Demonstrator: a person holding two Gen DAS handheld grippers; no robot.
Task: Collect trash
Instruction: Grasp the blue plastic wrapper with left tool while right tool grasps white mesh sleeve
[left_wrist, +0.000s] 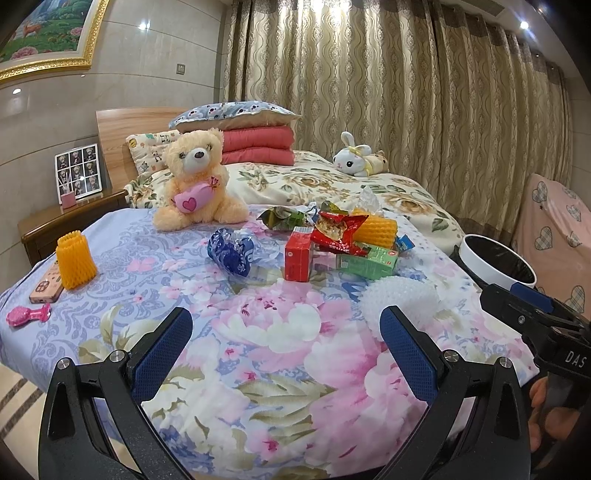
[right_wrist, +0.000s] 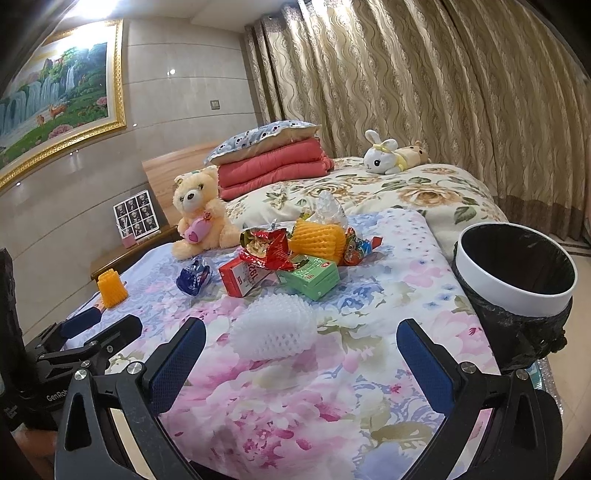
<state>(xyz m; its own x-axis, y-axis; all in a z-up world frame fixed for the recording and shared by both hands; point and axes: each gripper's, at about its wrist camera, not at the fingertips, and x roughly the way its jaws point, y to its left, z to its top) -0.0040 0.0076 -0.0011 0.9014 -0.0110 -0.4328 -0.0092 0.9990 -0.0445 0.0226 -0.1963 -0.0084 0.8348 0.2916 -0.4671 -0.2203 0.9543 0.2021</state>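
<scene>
Trash lies on the floral bedspread (left_wrist: 258, 332): a white foam net (right_wrist: 273, 328), a red carton (left_wrist: 298, 254), a green carton (left_wrist: 369, 260), a red snack wrapper (left_wrist: 338, 230), a blue wrapper (left_wrist: 231, 249), yellow foam nets (left_wrist: 376, 229) (left_wrist: 75, 264). A white bin with a black liner (right_wrist: 517, 273) stands at the bed's right edge. My left gripper (left_wrist: 288, 350) is open and empty above the near bedspread. My right gripper (right_wrist: 301, 363) is open and empty, just short of the white foam net.
A teddy bear (left_wrist: 195, 181) sits behind the trash. A phone (left_wrist: 46, 286) and a pink toy (left_wrist: 27, 315) lie at the left edge. Folded blankets (left_wrist: 255, 147) and a rabbit plush (left_wrist: 354, 157) lie farther back. A nightstand (left_wrist: 66, 218) stands left.
</scene>
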